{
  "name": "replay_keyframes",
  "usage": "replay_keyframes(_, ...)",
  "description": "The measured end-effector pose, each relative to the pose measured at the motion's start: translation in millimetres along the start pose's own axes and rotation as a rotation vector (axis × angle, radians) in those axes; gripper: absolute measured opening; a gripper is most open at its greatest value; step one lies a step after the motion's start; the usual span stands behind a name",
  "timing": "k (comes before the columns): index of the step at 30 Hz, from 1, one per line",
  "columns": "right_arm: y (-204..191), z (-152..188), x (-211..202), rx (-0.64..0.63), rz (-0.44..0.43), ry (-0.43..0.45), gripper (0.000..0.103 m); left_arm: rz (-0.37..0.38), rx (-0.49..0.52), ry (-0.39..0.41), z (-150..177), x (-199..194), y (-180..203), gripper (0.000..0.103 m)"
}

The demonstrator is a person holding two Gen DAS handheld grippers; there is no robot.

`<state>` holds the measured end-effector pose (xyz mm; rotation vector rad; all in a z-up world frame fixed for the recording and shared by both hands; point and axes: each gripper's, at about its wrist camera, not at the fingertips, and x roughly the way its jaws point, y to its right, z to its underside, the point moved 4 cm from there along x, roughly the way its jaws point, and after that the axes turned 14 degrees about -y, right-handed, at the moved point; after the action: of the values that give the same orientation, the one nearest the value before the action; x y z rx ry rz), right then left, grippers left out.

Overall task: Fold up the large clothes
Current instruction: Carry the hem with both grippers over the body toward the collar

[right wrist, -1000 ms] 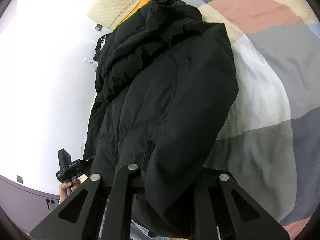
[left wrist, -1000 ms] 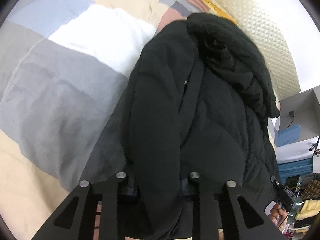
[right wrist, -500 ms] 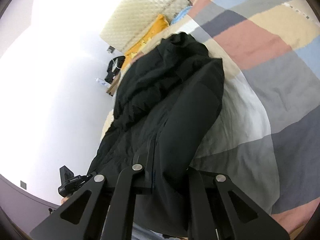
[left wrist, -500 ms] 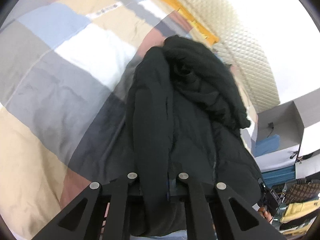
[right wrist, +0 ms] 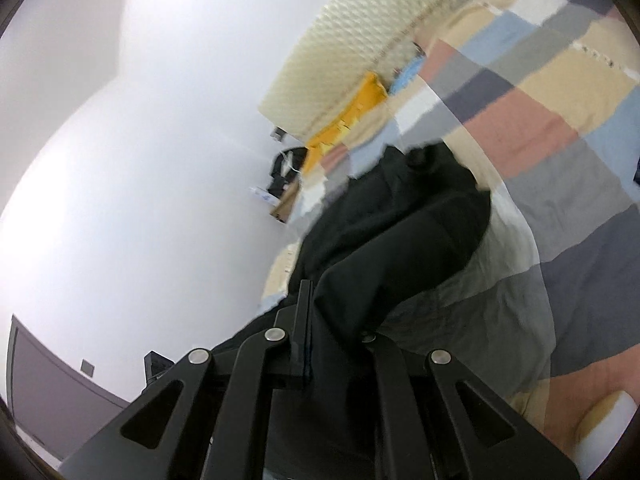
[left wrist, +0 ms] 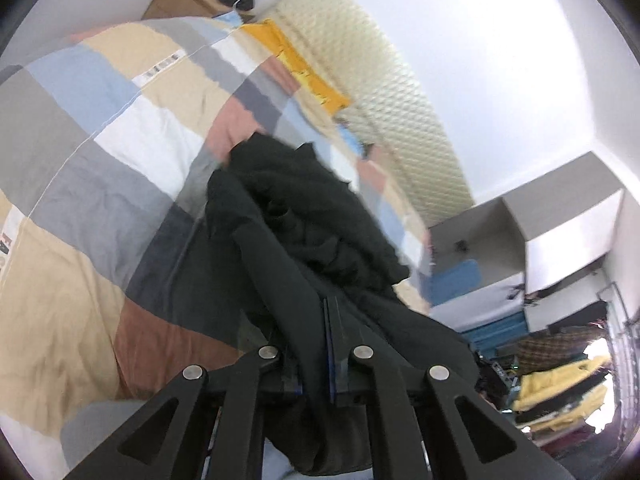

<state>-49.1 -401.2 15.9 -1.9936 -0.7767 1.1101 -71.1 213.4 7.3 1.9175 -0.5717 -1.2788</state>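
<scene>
- On the bed (left wrist: 80,208), spread with a patchwork duvet of grey, blue, beige and pink blocks, lies the far part of the black padded jacket (left wrist: 304,216); its near edge is raised off the duvet toward you.
- Your left hand-held gripper (left wrist: 316,344) is closed down to a narrow gap, with a thick fold of the jacket pinched between its fingers and a loose tail of fabric hanging below them.
- Your right hand-held gripper (right wrist: 336,336) is likewise nearly closed on the jacket (right wrist: 400,240); cloth drapes over its right finger and hides that tip.
- Both views tilt up toward the quilted cream headboard (left wrist: 376,92) and the white wall, and both are motion-blurred, so the jacket is probably mid-lift for a fold.
- Risk, slip: the padded shell looks smooth and bulky. A quick swing may pull the fold out of one grip, because each holds only a bunched edge.
- Risk, uneven fold: the collar end (left wrist: 280,168) sits crumpled in a heap. If it drags or rolls, the layers are likely to land skewed.
- Risk, snag: the hanging tail below your left grip may catch under the fold and leave a lump.
- The yellow pillow (right wrist: 352,112) lies well apart from the jacket.
</scene>
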Motion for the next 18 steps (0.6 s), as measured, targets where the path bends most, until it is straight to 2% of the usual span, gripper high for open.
replay_keyframes(6, -30, 22, -38, -0.061, -0.065, 0.045, 0.006, 0.058, 0.07, 0.042, 26, -47, 23, 0.007)
replay_keyframes(11, -44, 39, -61, -0.08, -0.081, 0.069, 0.006, 0.059, 0.113, 0.062, 47, -71, 34, 0.007)
replay_keyframes(16, -41, 30, -62, -0.046, -0.069, 0.064, 0.006, 0.011, 0.159, 0.068, 35, -68, 49, 0.007)
replay_keyframes(17, -39, 23, -60, -0.04, -0.054, 0.06, 0.006, -0.008, 0.169, 0.068, 32, -68, 53, 0.007)
replay_keyframes(18, -39, 19, -59, -0.046, -0.043, 0.05, 0.006, -0.058, 0.185, 0.071, 21, -63, 58, 0.007)
